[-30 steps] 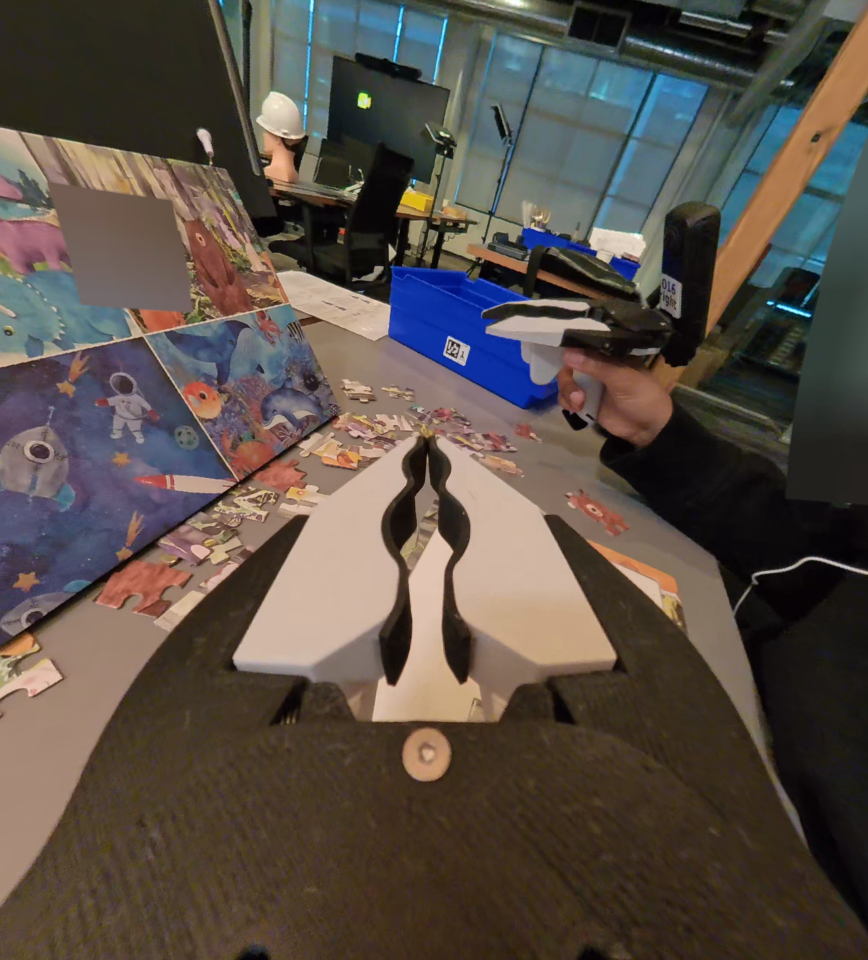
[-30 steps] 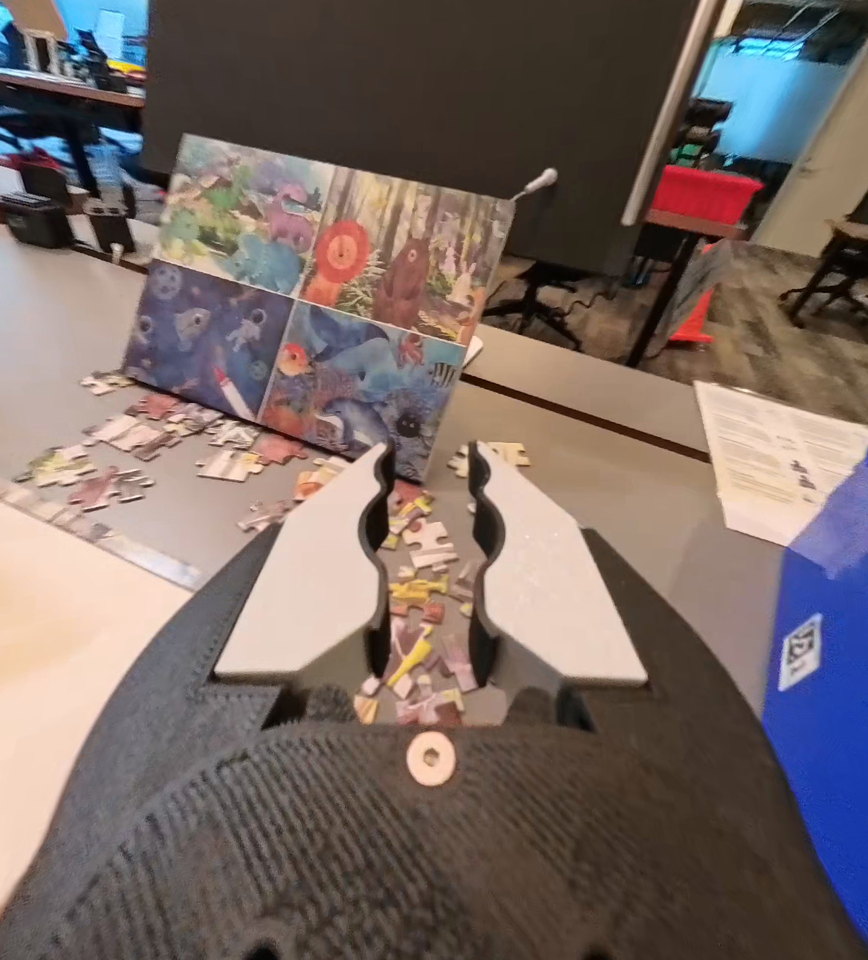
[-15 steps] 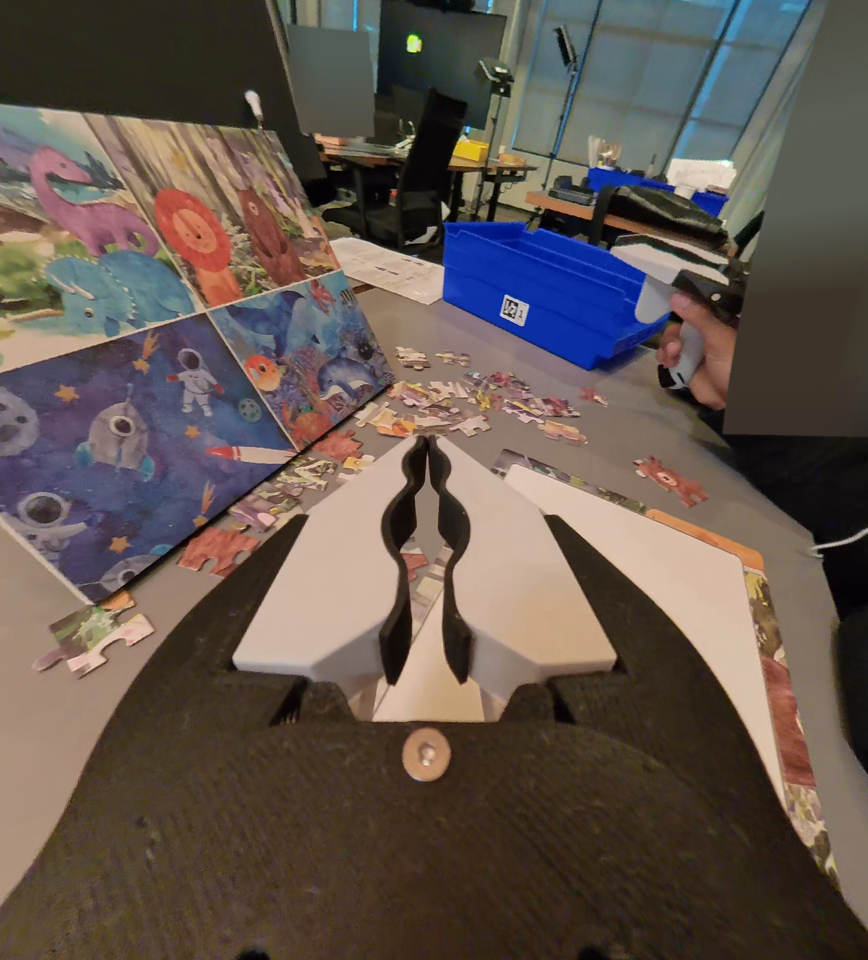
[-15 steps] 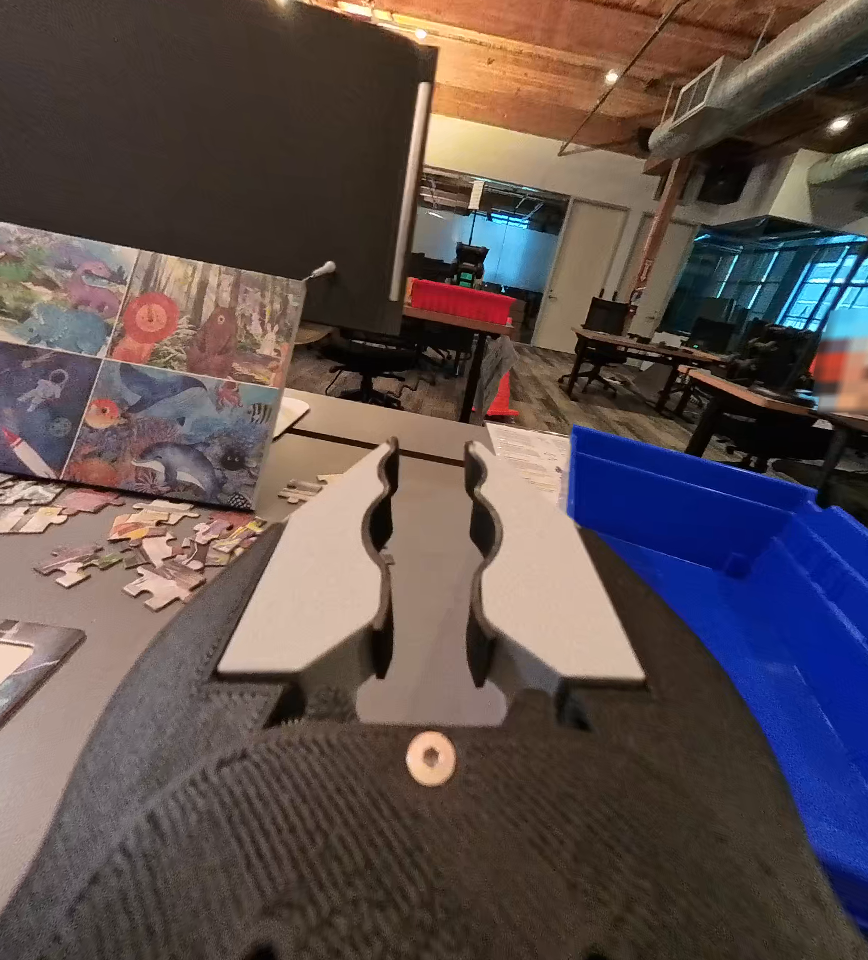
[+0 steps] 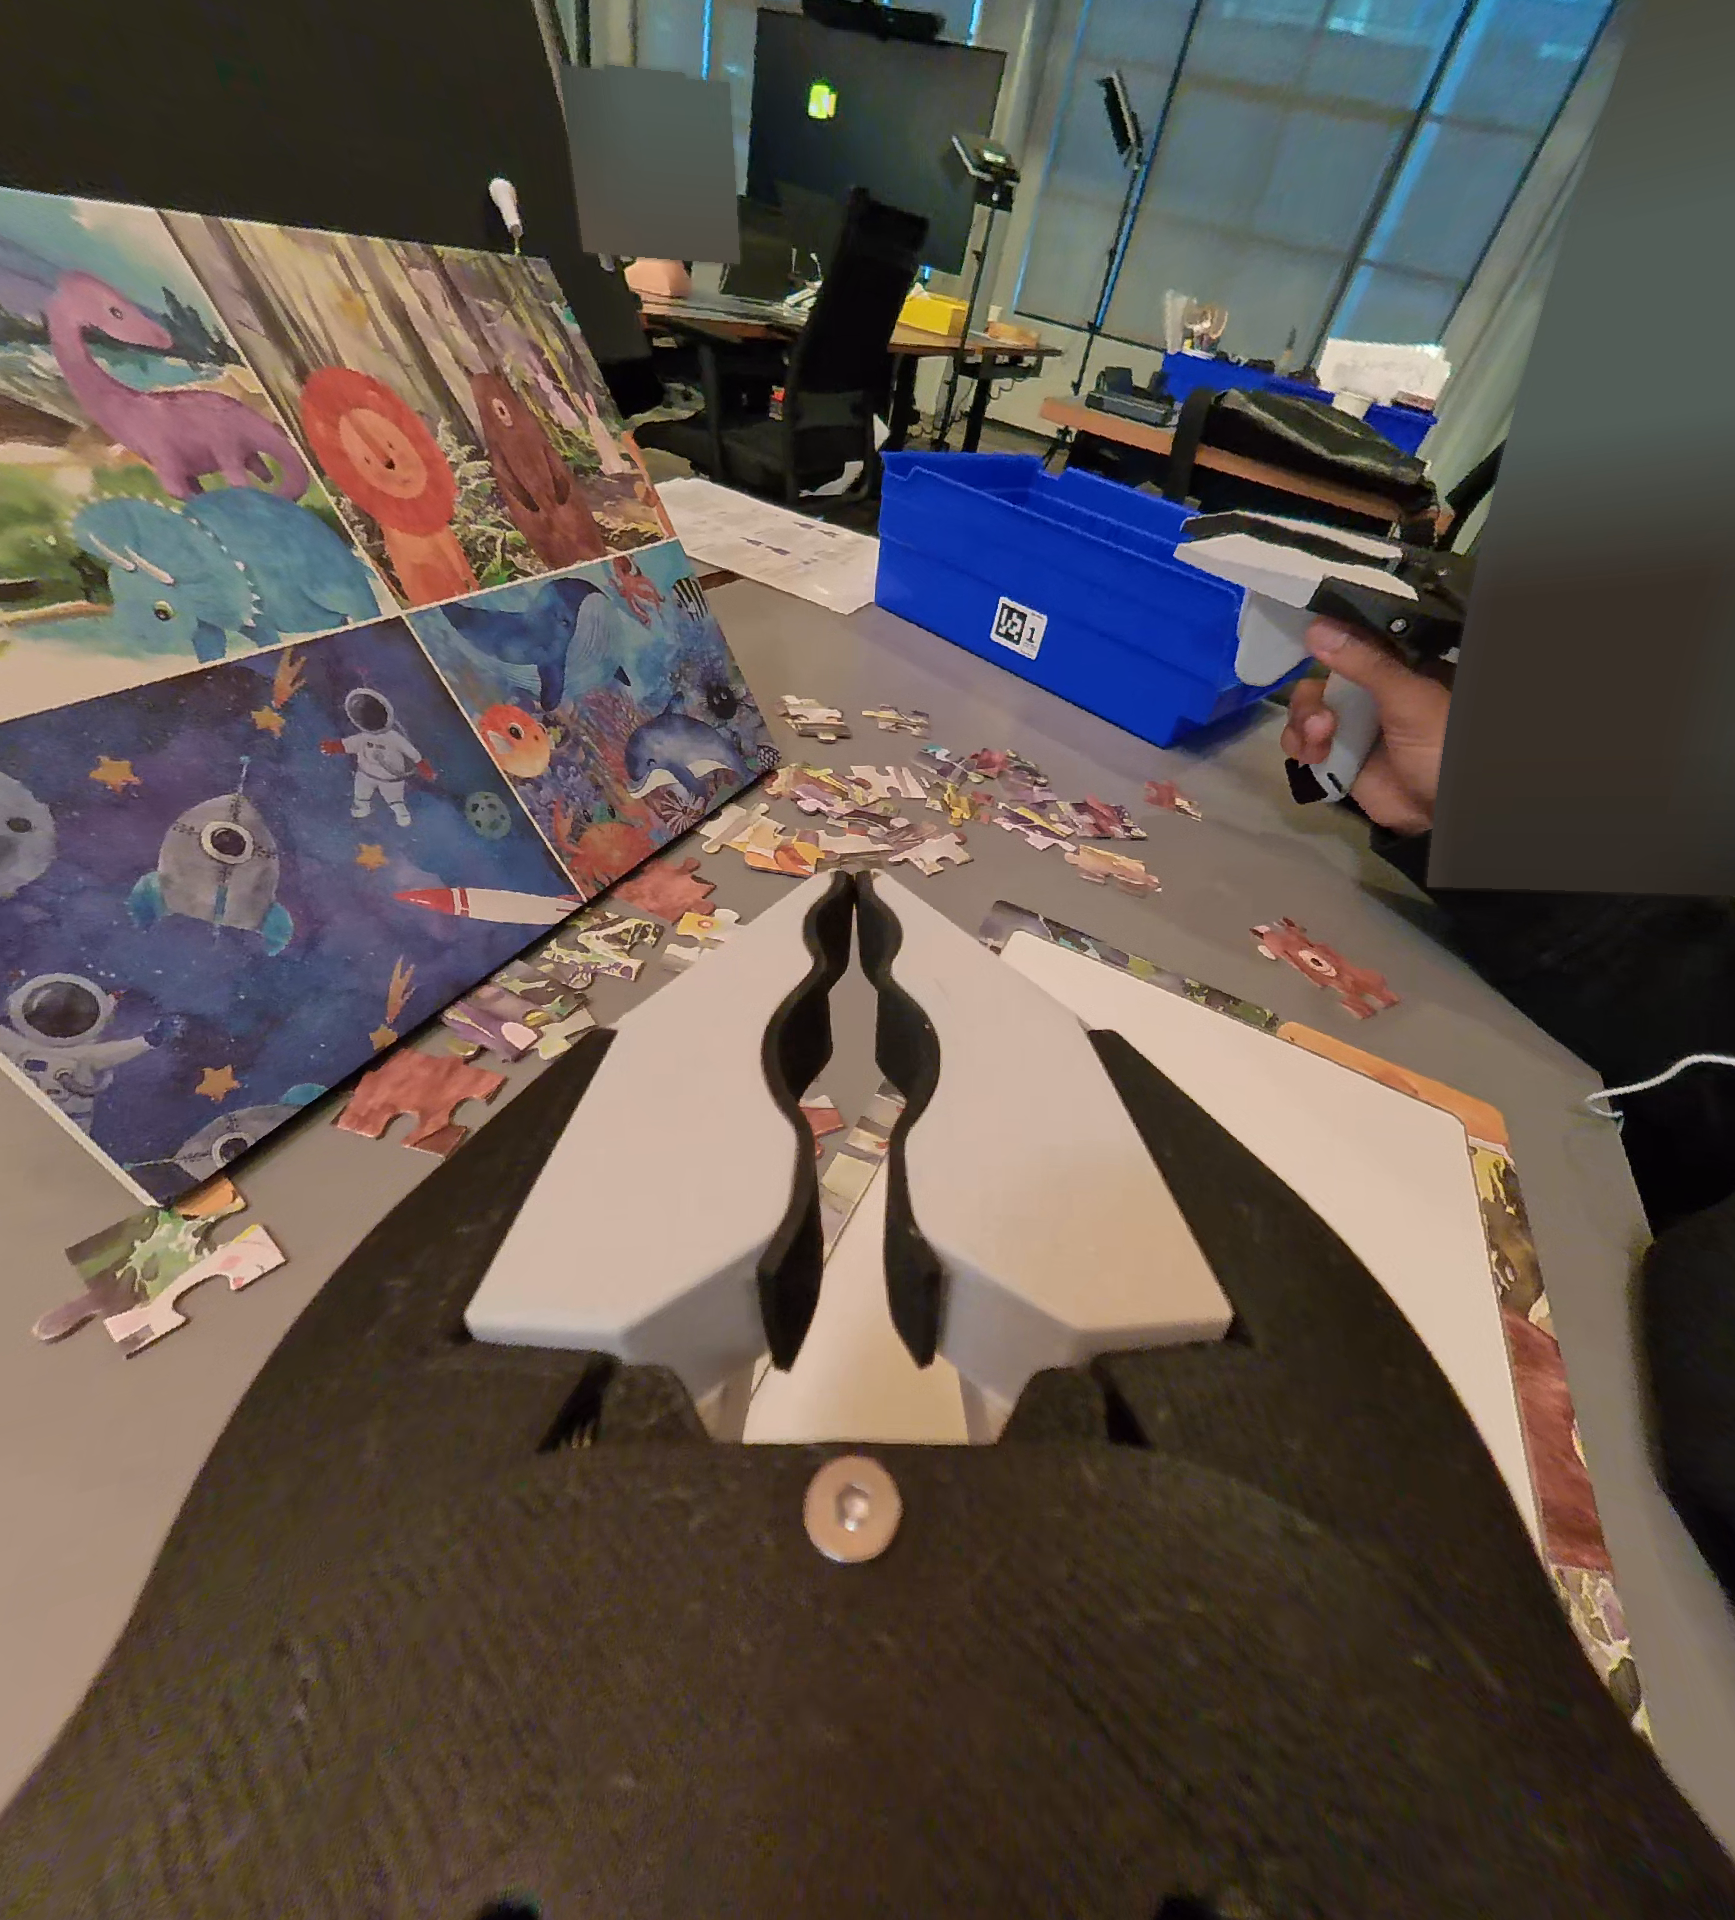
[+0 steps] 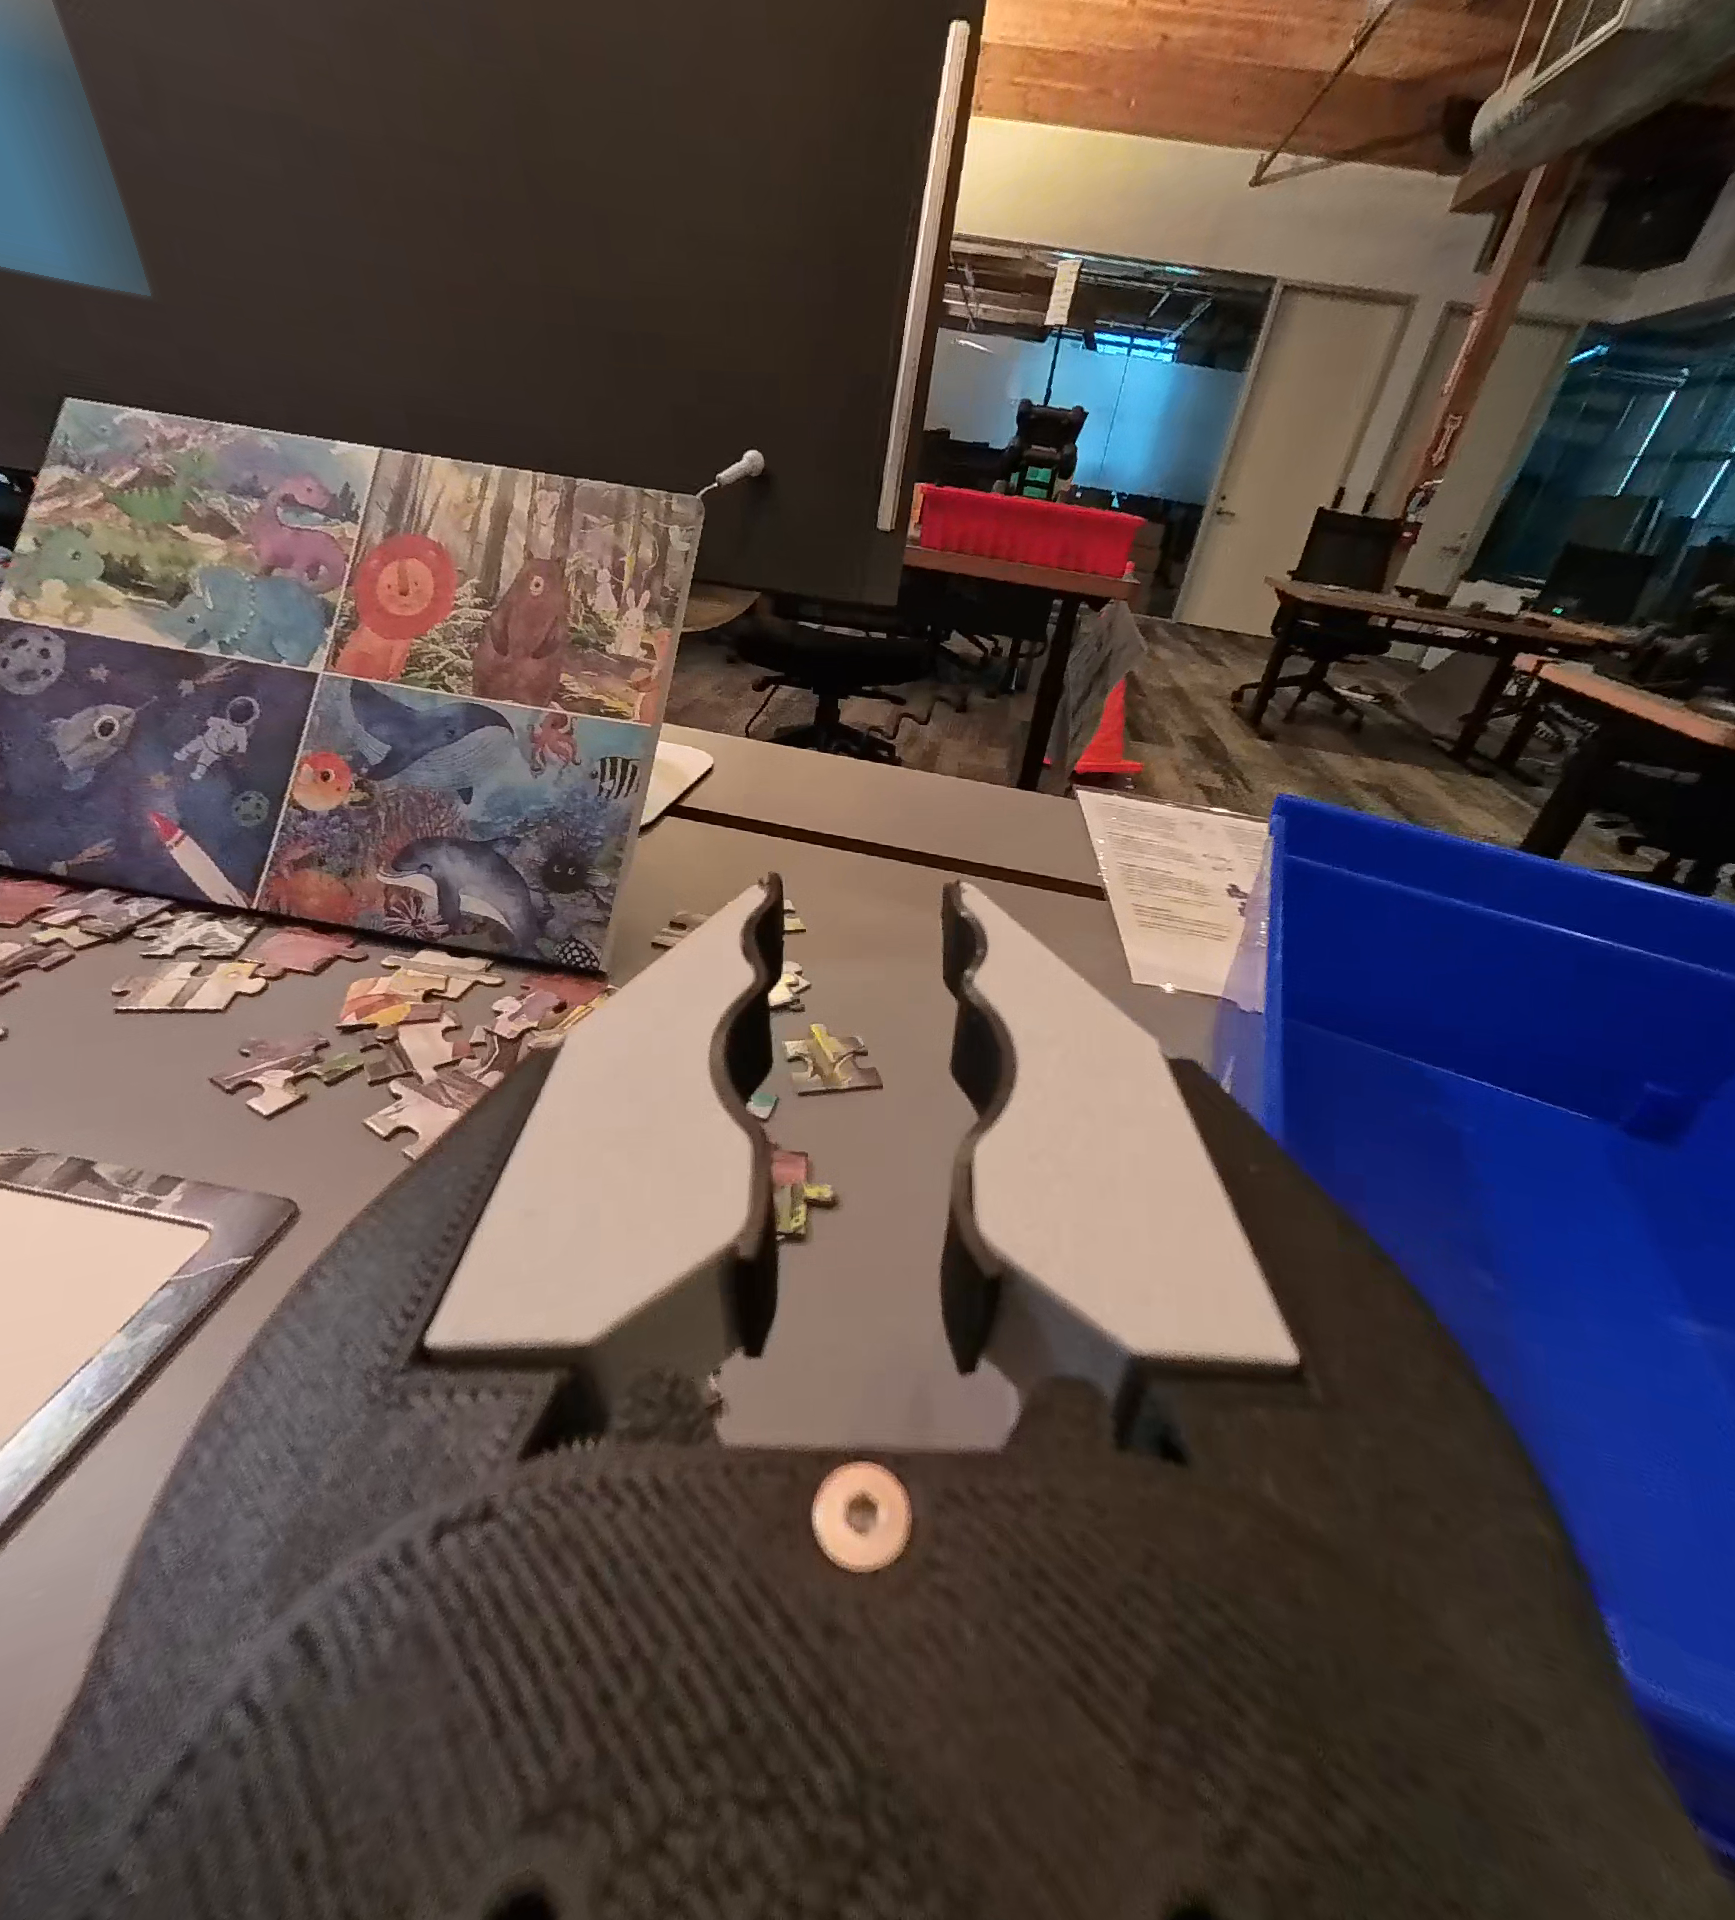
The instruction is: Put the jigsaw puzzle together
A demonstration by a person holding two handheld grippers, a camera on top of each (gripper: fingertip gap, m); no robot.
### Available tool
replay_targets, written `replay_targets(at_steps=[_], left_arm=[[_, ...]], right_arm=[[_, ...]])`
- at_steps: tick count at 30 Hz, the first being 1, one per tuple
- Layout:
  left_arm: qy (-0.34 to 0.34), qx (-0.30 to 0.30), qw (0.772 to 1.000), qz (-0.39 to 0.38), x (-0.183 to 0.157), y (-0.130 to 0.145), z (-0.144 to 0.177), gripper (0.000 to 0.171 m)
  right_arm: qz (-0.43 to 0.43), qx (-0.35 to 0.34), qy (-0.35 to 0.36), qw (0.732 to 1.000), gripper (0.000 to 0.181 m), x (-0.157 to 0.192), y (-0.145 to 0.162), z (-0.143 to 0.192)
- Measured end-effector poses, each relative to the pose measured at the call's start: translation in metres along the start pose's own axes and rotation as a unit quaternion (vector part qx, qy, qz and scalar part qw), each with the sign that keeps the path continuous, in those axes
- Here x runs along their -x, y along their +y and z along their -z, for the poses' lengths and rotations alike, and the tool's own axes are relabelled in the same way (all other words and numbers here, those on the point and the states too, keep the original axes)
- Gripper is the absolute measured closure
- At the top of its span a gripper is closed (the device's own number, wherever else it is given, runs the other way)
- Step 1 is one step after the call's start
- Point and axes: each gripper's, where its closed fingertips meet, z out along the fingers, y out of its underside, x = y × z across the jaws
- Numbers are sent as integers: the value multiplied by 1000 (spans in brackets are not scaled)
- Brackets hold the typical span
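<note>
Several loose jigsaw pieces (image 5: 904, 805) lie scattered on the grey table in front of a propped picture board (image 5: 250, 665) with four scenes. A white puzzle tray (image 5: 1289, 1164) with a printed border lies flat at the right in the left wrist view. My left gripper (image 5: 855, 881) is shut and empty, held above the tray's near corner. My right gripper (image 6: 858, 896) is open and empty, held above the table by the blue bin; it also shows at the right of the left wrist view (image 5: 1289, 551). The pieces (image 6: 406, 1039), board (image 6: 323, 675) and tray corner (image 6: 32, 1278) show in the right wrist view.
A blue plastic bin (image 5: 1060, 592) stands at the back right of the table, close beside my right gripper (image 6: 1569, 1143). A printed paper sheet (image 6: 1175, 873) lies behind it. One piece (image 5: 156, 1262) lies apart by the board's near corner. A red-brown piece (image 5: 1325, 966) lies right of the tray.
My left gripper has pulled back and turned a little left, still shut. My right gripper has swung right toward the blue bin, then tipped back down toward the table, staying open.
</note>
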Motion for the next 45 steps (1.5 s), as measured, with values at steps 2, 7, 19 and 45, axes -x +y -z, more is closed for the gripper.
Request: replay_targets(at_steps=[2,7,19,45], left_arm=[[1,-2,1000,0,-1,-1,0,171],[3,-4,1000,2,-2,-1,0,171],[5,-1,1000,3,-2,1,-1,171],[7,2,1000,2,-3,2,-3,171]], right_arm=[[2,1,-2,1000,153,3,0,0],[7,2,-3,1000,154,7,0,-1],[-11,-13,-7,1000,155,-5,-2,0],[-16,-12,-14,1000,153,-7,1,-1]])
